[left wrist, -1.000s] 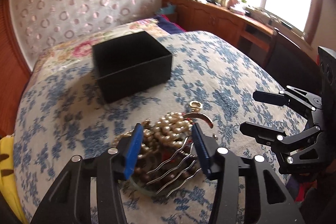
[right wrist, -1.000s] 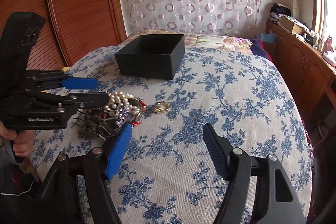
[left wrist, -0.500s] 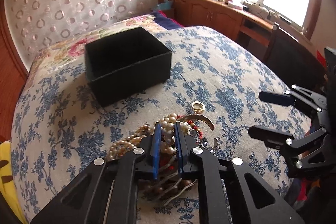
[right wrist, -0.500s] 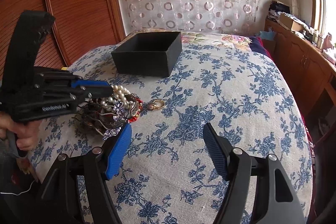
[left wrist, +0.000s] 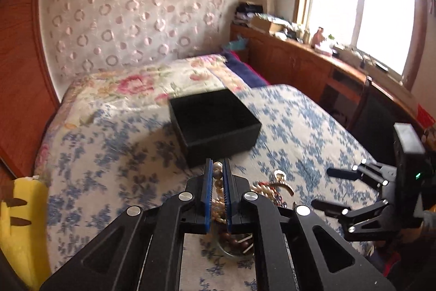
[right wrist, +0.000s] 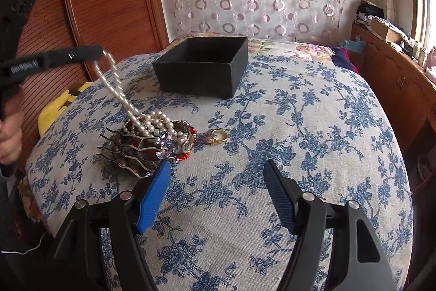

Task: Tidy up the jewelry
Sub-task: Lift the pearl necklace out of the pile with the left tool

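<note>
At the left edge of the right wrist view, the person's hand (right wrist: 11,132) grips the handle of the left gripper (right wrist: 99,52), which reaches in level, raised above the blue-flowered bedspread (right wrist: 313,127). Its jaws are clenched on a pearl necklace (right wrist: 114,83); in the left wrist view the beads show pinched between the blue pads (left wrist: 208,190). The strand hangs from the fingertips in a doubled loop, slanting down and rightward to the jewelry pile (right wrist: 152,143), where its lower end is among the other pieces. The pile lies on the bedspread and includes more pearl strands, dark brown beads, a wavy-pronged metal hair comb (right wrist: 128,152) and something red at its right edge. Just right of the pile lies a gold ring (right wrist: 219,136), apart from the beads. Beyond the pile, farther up the bed, sits the open black box (right wrist: 201,67); the tip of the left gripper is short of it, to its left. Lower right, the right gripper (right wrist: 218,182) hovers low over the cloth with its jaws spread wide and nothing between them, its left blue pad just beside the comb's near edge. A yellow cushion (right wrist: 57,108) pokes out at the bed's left side.
</note>
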Demonstrator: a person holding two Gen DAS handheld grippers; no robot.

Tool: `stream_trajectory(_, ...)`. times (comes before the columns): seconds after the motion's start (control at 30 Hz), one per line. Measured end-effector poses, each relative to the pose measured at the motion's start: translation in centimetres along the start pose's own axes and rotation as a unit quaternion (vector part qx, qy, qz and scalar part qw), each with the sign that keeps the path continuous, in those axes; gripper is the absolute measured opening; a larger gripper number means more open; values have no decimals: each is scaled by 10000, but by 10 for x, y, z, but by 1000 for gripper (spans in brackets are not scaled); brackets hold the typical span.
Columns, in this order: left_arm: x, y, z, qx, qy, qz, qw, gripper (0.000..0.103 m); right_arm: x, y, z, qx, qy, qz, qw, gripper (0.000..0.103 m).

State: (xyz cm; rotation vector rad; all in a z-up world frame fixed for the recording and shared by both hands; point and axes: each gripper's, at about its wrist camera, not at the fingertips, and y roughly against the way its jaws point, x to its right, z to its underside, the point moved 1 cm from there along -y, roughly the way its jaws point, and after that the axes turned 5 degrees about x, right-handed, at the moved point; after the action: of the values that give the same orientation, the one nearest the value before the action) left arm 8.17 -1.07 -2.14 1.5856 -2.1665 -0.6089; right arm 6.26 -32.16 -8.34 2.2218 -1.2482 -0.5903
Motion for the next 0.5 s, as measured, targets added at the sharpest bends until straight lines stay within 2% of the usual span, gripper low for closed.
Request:
stream_trajectory(0.27,-17,41,-28,543,69,-326,9980,6,-8,-2,-8,27,88,-137,9999,72)
stream_trajectory(0.5,-26,63,-42,764,-3,-599,9953,6,-22,-10,-18,-12,280,-365,9989,59)
